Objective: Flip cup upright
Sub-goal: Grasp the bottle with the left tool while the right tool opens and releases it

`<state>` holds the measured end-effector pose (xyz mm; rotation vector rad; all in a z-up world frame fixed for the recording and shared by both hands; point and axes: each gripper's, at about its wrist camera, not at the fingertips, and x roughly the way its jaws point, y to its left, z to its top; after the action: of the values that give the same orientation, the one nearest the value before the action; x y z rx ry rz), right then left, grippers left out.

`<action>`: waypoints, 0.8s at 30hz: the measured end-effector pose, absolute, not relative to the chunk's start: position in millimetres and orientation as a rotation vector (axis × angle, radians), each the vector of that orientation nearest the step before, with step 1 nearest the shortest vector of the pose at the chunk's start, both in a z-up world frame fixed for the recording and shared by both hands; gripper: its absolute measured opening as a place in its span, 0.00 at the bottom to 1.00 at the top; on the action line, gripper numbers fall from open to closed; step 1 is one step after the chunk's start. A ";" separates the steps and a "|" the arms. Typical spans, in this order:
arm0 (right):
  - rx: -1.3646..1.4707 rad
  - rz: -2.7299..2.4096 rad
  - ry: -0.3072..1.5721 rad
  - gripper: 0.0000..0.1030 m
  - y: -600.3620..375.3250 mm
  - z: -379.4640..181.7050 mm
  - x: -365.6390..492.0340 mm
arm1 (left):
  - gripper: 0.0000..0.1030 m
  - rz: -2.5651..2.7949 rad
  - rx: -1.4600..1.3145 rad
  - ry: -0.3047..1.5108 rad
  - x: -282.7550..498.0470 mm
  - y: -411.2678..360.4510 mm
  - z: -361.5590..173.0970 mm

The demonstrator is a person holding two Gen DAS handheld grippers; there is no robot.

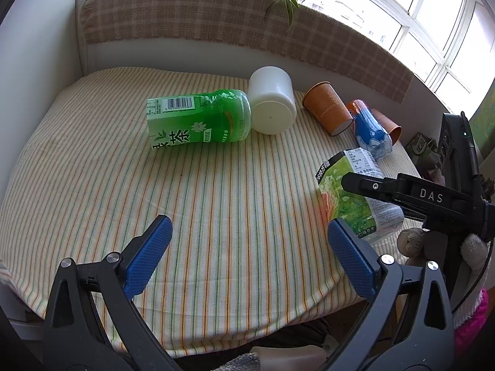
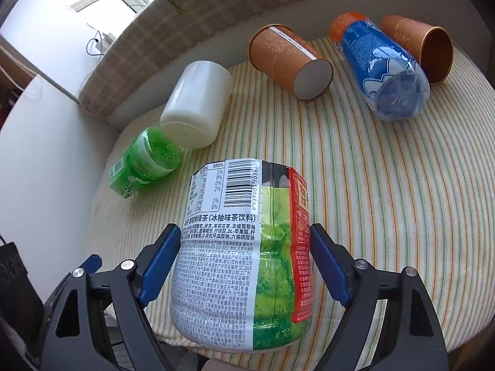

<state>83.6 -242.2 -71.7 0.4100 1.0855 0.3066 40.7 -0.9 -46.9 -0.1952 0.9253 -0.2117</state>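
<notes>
A cup with a green, white and red printed label (image 2: 247,247) lies tilted on its side near the front edge of the striped table (image 2: 386,216). My right gripper (image 2: 244,232) is shut on it, one blue pad pressing each side. In the left wrist view the same cup (image 1: 352,204) is at the right, with a black finger (image 1: 371,186) of the right gripper across it. I cannot tell whether it rests on the cloth or is lifted. My left gripper (image 1: 249,225) hovers open over bare cloth near the front, holding nothing.
Other cups lie on their sides further back: a green tea one (image 1: 198,120), a white one (image 1: 272,102), an orange paper one (image 1: 328,106), a blue-and-orange one (image 1: 371,130) and a second orange one (image 1: 391,128). A plaid-covered ledge (image 1: 216,15) runs behind them.
</notes>
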 end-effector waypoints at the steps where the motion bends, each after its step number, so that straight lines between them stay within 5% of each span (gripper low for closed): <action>1: 0.410 0.311 1.073 0.82 -244.3 -68.6 81.6 | 0.99 -0.223 -0.202 0.931 42.2 -1.3 -45.9; 24: 0.513 0.020 0.889 0.82 -354.0 -62.0 -16.8 | 0.94 -0.506 -0.572 1.323 128.8 -50.0 -79.3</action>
<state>-16.8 -354.0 -62.0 0.5131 0.8885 0.0198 128.8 -50.0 -79.3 -0.5718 1.3227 -0.5063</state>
